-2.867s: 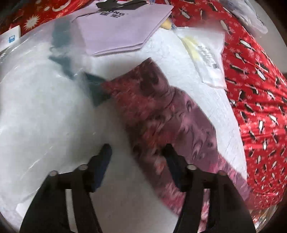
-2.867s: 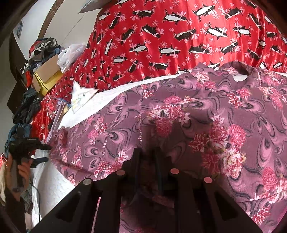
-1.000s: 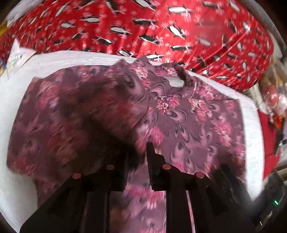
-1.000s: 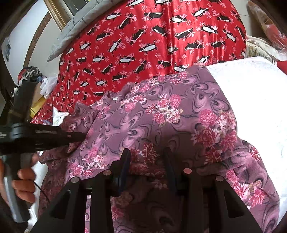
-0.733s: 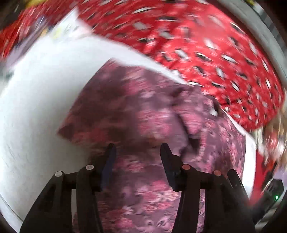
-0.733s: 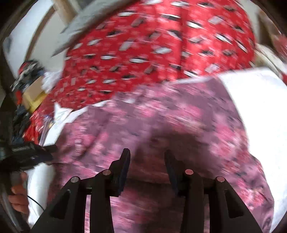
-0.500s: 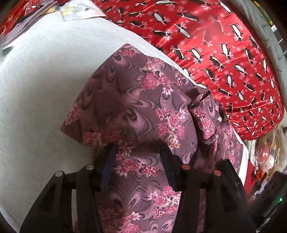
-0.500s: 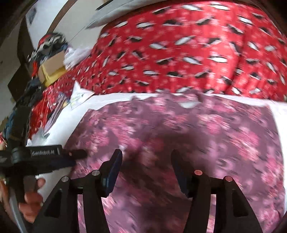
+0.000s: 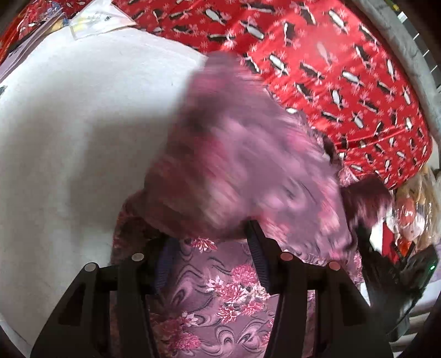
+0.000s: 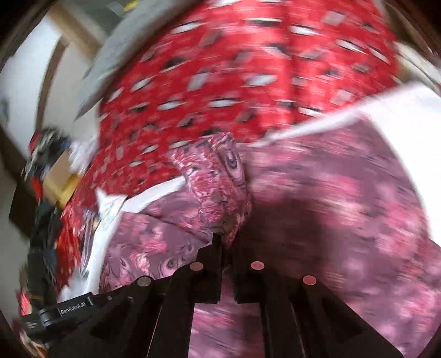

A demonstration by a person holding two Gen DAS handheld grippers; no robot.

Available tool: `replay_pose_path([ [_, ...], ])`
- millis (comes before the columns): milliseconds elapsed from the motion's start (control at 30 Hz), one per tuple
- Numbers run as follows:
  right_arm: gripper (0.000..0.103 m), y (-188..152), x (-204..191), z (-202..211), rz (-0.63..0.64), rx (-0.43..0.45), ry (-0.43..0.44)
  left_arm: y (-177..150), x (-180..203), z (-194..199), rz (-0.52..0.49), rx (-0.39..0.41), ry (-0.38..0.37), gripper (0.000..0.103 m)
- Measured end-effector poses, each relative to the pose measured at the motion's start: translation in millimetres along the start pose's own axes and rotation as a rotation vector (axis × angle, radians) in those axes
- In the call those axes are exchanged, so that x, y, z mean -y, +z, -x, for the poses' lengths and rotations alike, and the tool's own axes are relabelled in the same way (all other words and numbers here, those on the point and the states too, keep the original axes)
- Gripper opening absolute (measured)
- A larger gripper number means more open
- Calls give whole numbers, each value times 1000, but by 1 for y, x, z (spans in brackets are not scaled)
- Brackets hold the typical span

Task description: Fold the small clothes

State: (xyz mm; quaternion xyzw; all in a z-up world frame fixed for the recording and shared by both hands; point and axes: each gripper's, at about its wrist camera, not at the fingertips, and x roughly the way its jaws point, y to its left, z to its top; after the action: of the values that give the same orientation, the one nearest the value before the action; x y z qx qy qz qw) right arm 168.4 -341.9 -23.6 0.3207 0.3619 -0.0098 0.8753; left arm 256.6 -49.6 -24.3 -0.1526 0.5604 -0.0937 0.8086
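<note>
A mauve garment (image 9: 228, 289) printed with pink flowers is lying on a white cloth (image 9: 69, 132) spread over a red bedcover (image 9: 344, 68) with a black-and-white pattern. Part of the garment is being lifted, and shows as a blurred fold across the middle of the left wrist view. The right gripper (image 10: 226, 242) is pinching a bunched fold of this fabric; its jaws have just been closing and are now pressed together on the cloth. The left gripper (image 9: 209, 245) is hovering over the garment's flat part with its fingers (image 9: 257, 247) spread, nothing gripped between them. A clear packet (image 9: 99, 16) is resting at the far edge of the white cloth.
</note>
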Motion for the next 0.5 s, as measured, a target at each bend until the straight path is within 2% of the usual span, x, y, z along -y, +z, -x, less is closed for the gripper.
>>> replay_pose_path([
  [100, 11, -5, 40, 7, -81, -57, -51, -3, 3, -5, -16, 5, 35, 50],
  [167, 17, -8, 53, 20, -123, -32, -39, -3, 5, -4, -25, 13, 45, 50],
  [233, 39, -7, 58, 30, -145, 18, -17, -3, 6, -5, -25, 17, 49, 50],
  [267, 59, -4, 60, 34, -169, 51, -8, -3, 6, -5, -25, 18, 50, 50],
  [300, 65, 0, 62, 34, -197, 78, -25, -3, 6, -4, -28, 20, 52, 50],
  [367, 65, 10, 66, 22, -224, 75, -41, -4, 7, -5, -32, 23, 56, 50],
  [433, 59, 21, 63, 4, -213, 42, -65, -3, 8, -4, -33, 25, 58, 50],
  [500, 7, 32, 50, -3, -144, 24, -50, -2, 8, -3, -33, 25, 54, 50],
])
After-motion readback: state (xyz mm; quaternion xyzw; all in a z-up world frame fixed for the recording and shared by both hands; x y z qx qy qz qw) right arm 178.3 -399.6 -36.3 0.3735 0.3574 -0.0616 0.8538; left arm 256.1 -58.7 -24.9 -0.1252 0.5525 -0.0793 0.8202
